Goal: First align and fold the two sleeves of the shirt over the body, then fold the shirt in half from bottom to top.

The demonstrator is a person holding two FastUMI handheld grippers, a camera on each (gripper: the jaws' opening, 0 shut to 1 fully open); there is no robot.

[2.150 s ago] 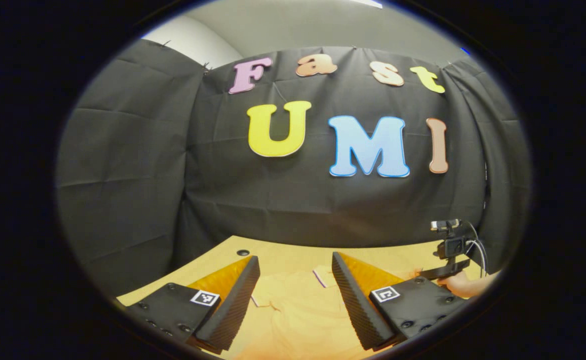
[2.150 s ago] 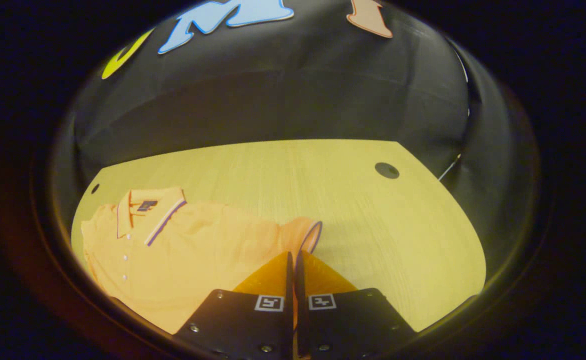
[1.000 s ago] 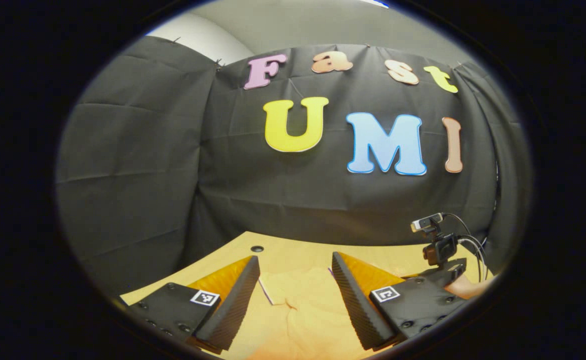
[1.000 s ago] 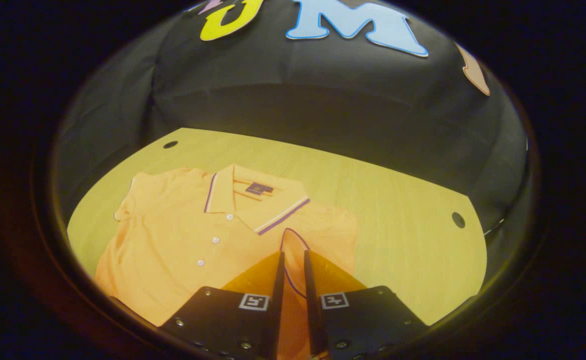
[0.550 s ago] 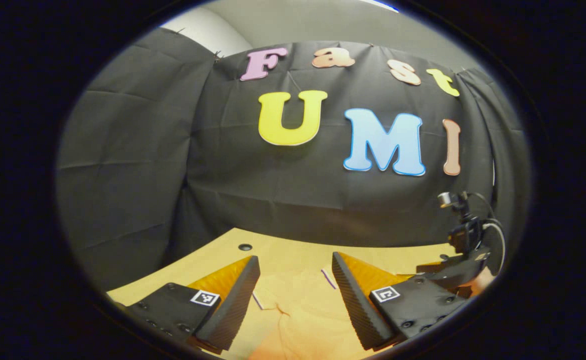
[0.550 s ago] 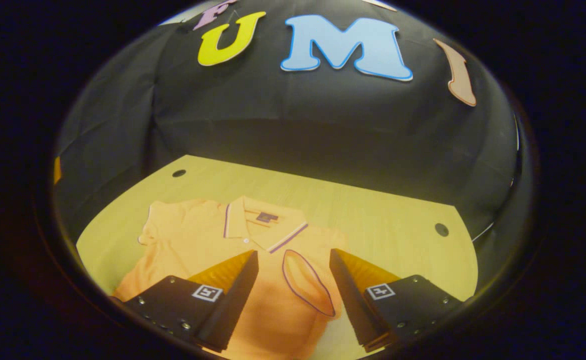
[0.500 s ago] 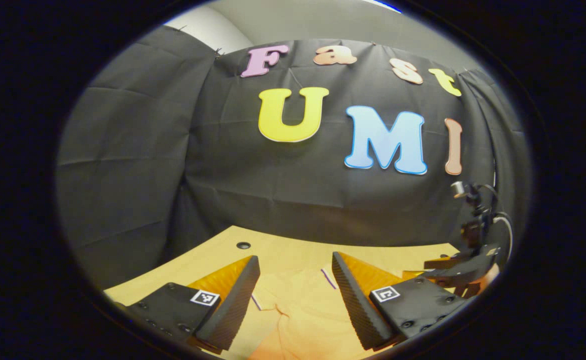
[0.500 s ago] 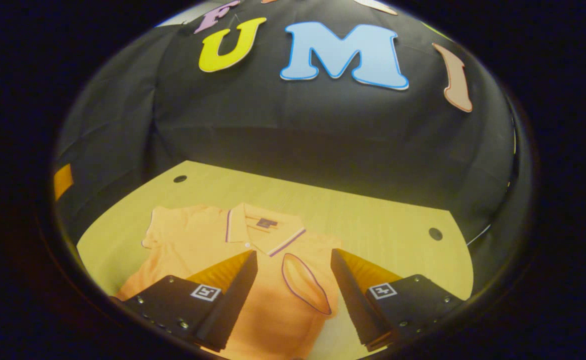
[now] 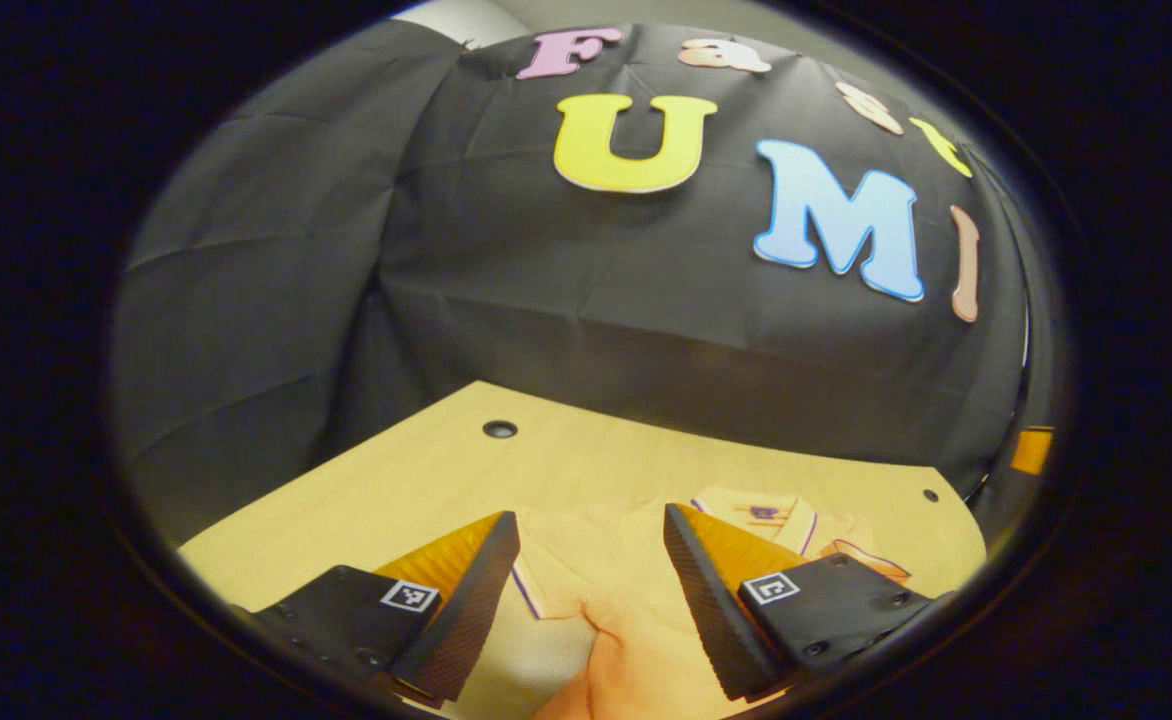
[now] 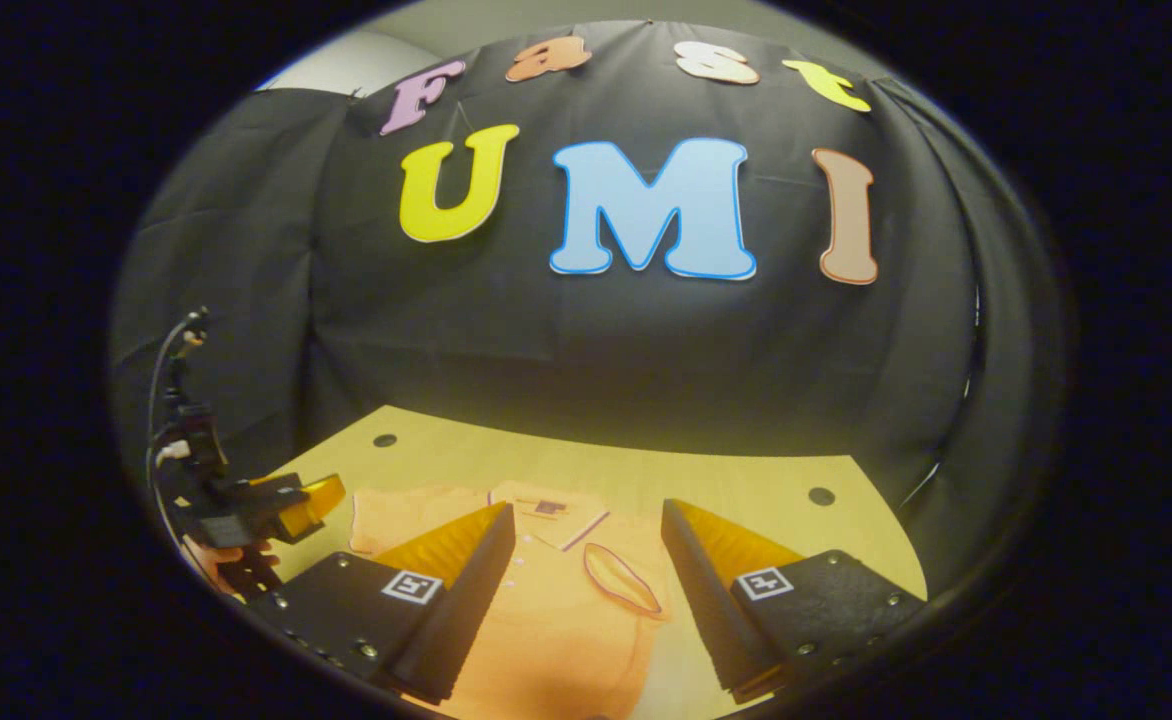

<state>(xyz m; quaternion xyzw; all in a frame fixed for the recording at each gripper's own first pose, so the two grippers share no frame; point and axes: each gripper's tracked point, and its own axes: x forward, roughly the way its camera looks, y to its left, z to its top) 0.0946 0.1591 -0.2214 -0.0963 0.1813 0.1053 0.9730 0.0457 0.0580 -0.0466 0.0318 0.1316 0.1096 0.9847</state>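
Observation:
An orange polo shirt (image 10: 546, 630) lies flat on the wooden table (image 10: 746, 480), collar (image 10: 543, 506) toward the wall. Its right sleeve (image 10: 621, 580), edged with a purple cuff, lies folded over the chest. The left sleeve (image 10: 386, 520) still spreads out sideways. My right gripper (image 10: 586, 510) hangs open above the chest, holding nothing. My left gripper (image 9: 588, 520) is open too, low over the left sleeve (image 9: 566, 570) and the shirt (image 9: 636, 625). In the right gripper view the left gripper (image 10: 291, 505) shows at the far left, held by a hand (image 10: 211, 560).
The table (image 9: 396, 490) has small round holes near its far corners (image 9: 499, 428) (image 10: 821, 495). The black cloth wall closes in behind and on both sides. Bare wood lies left of the shirt and to its right.
My right gripper carried the right sleeve over the chest, opened, let it go and drew back. My left gripper tilted down and closer to the left sleeve.

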